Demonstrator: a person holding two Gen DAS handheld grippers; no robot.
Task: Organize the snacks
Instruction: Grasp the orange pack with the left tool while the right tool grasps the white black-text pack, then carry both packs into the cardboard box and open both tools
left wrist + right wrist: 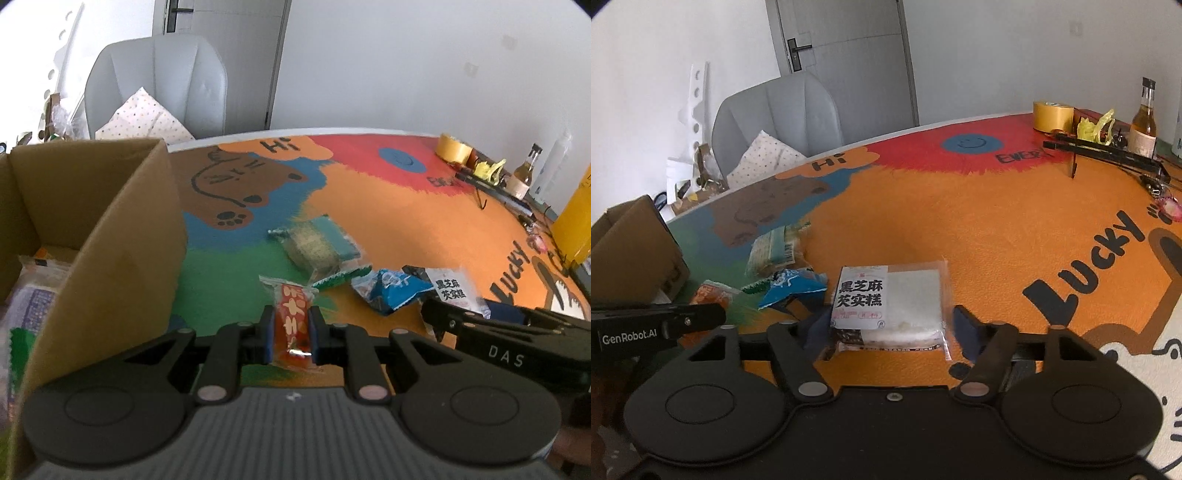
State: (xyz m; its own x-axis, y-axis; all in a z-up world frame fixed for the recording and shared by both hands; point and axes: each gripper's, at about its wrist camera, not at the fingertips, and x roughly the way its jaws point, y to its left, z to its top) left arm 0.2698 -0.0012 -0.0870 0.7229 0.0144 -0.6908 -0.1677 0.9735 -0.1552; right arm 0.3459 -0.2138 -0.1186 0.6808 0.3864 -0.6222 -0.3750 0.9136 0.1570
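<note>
My left gripper is shut on a red and orange snack packet, held just above the mat beside the cardboard box. The right wrist view shows that gripper from the side, by the box. My right gripper straddles a white cake packet with black lettering lying flat on the mat. Its pads sit close to the packet's sides, with a small gap at the right pad, so it is open. A teal rice-cracker packet and a blue packet lie between the two grippers.
The box holds several packets. A grey chair with a dotted cushion stands behind the table. At the far right are a tape roll, a bottle, black rods and a tall yellow object.
</note>
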